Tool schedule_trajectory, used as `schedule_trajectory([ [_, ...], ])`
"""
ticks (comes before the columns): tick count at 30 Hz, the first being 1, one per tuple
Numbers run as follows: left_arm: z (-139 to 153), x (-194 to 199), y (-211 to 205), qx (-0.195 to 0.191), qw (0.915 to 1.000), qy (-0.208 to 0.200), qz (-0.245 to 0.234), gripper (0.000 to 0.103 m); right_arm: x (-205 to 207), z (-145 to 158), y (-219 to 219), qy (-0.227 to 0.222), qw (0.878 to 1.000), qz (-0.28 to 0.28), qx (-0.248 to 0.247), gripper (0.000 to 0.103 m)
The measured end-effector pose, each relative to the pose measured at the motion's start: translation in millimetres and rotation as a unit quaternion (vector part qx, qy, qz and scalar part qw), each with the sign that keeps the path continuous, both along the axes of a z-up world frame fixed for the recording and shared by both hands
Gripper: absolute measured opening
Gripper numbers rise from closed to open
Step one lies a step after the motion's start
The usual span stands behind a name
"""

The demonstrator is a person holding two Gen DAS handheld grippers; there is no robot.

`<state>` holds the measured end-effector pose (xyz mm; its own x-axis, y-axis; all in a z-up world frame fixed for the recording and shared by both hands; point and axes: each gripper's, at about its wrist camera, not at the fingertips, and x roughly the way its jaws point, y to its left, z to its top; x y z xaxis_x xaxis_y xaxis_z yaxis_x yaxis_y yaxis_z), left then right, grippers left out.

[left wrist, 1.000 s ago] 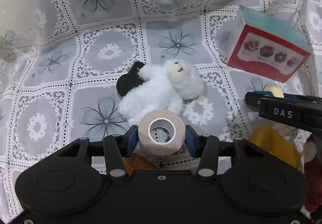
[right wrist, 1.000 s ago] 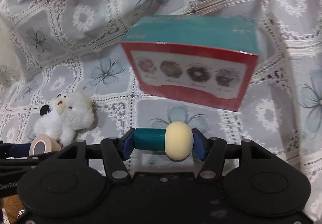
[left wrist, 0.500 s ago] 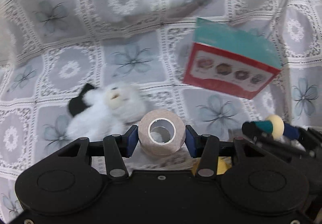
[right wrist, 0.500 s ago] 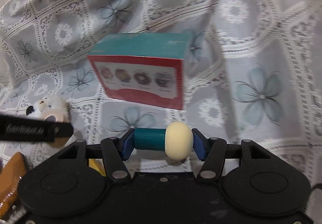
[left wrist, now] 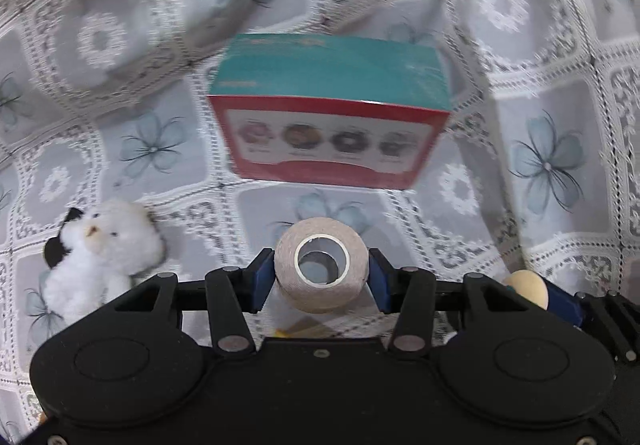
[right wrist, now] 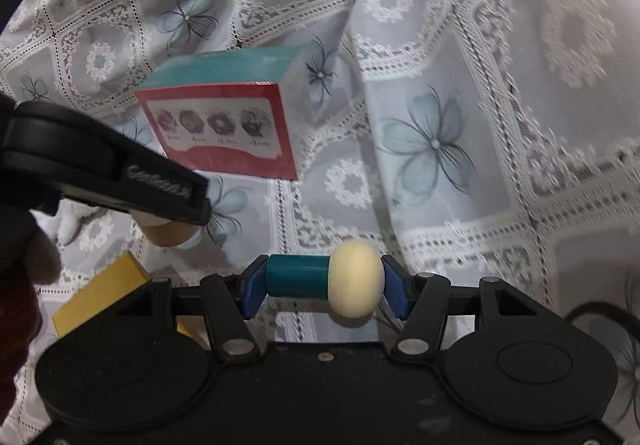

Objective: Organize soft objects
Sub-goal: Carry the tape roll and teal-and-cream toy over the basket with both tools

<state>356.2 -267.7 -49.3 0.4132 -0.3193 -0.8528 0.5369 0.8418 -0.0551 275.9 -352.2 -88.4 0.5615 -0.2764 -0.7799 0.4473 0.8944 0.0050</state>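
My left gripper (left wrist: 321, 271) is shut on a beige roll of bandage tape (left wrist: 321, 265), held above the lace cloth and facing a teal and red doughnut box (left wrist: 332, 113). A white plush bear (left wrist: 100, 253) lies at lower left. My right gripper (right wrist: 323, 283) is shut on a teal cylinder with a cream round end (right wrist: 324, 281). The left gripper's black finger (right wrist: 120, 169) and the tape roll (right wrist: 168, 233) cross the left of the right wrist view, in front of the box (right wrist: 224, 117).
A yellow block (right wrist: 100, 295) lies on the cloth at lower left in the right wrist view. A dark red plush (right wrist: 16, 309) sits at the left edge. The lace flower cloth (right wrist: 440, 145) rises in folds behind and to the right.
My left gripper has swung right with the tape roll, from above the bear to facing the box. My right gripper has turned right, so the box has shifted left in its view.
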Motion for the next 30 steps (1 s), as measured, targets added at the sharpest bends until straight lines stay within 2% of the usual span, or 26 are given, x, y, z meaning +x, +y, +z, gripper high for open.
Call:
schedule_trajectory([
  [7,1,-22,-14,0.01,0.9995,0.001,-0.028,0.048,-25,2,4,0.004,1.0,-0.001,0.001,0.058],
  [17,13,-63,-9,0.019,0.9983,0.002,-0.056,0.048,-66,15,27,0.01,1.0,0.009,0.013,0.058],
  [30,30,-131,53,0.015,0.9984,-0.006,-0.055,0.048,-134,34,86,0.033,0.998,0.05,0.026,0.058],
])
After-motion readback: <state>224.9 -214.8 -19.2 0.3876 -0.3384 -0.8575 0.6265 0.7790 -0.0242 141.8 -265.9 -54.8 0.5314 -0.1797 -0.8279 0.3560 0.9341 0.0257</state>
